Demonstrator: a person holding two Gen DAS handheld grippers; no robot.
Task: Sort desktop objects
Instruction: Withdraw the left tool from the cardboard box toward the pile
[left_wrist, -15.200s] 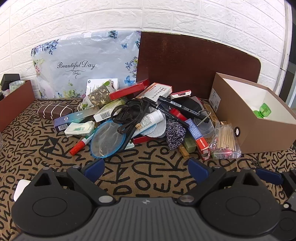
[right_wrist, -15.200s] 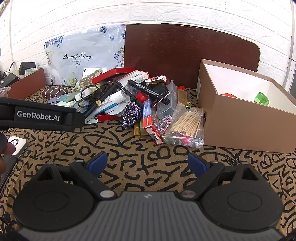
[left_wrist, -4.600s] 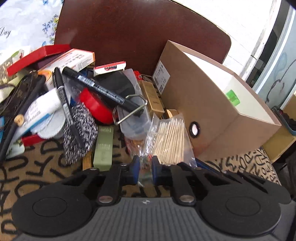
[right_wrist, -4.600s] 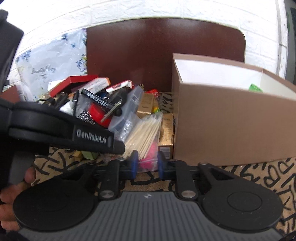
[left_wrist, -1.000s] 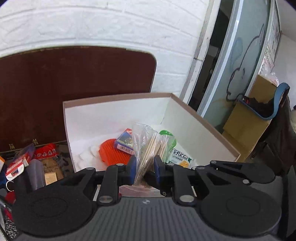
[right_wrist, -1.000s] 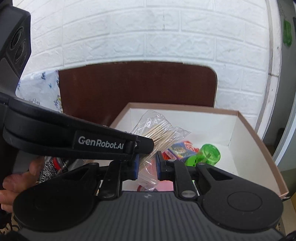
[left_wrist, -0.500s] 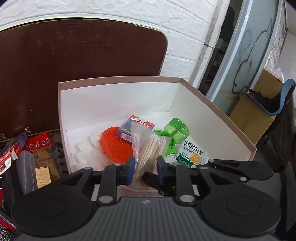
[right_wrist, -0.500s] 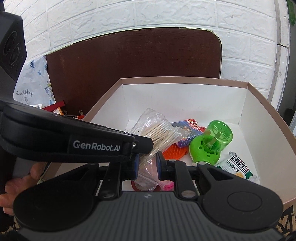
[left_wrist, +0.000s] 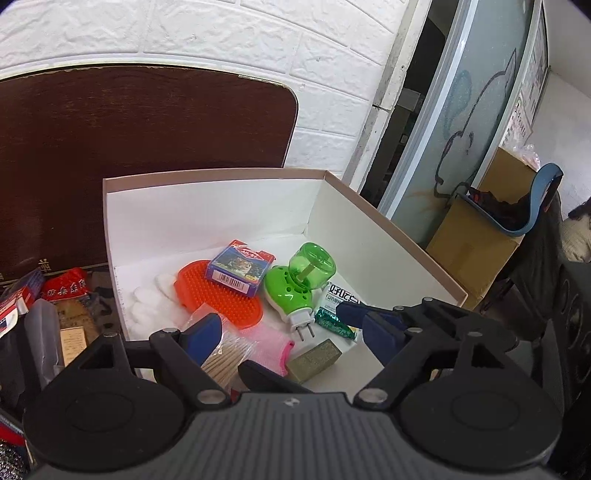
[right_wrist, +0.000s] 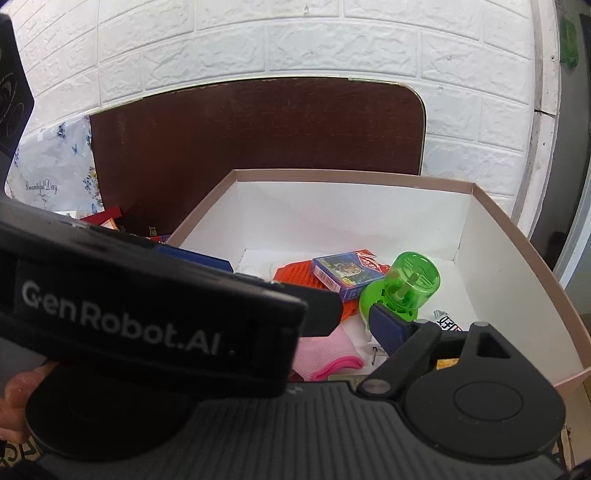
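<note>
Taking the open cardboard box (left_wrist: 373, 218) as the landmark and reading the left wrist view from left to right: outside its left wall lay a heap of clutter on the tabletop, among it a red packet (left_wrist: 66, 288) and a clear plastic case (left_wrist: 46, 328), with a dark brown board (left_wrist: 140, 147) standing behind against the white brick wall (left_wrist: 221, 33). Inside the box, white cotton pads (left_wrist: 147, 306) lay by the left wall, then an orange bristle brush (left_wrist: 221, 299) with a blue card pack (left_wrist: 240, 271) resting on it, a green plug-in vaporiser (left_wrist: 301, 277) near the middle, and a green-and-white sachet (left_wrist: 338, 302) toward the right wall. At the box's near edge the bag of toothpicks (left_wrist: 225, 356) lay down on a pink cloth (left_wrist: 271, 345), just beside a small olive block (left_wrist: 314, 360). The left tongs (left_wrist: 290, 332) hung over that near edge with their jaws wide and opening; the bag sat low beside the left pad, with neither pad pressing on it. In the right wrist view the left tool's black body crossed the lower left, hiding one pad of the right tongs (right_wrist: 384, 325); the visible blue pad stood out to the right near the vaporiser, the jaws spread and opening, with nothing seen gripped. A hand (right_wrist: 14, 402) showed at the lower left edge.
</note>
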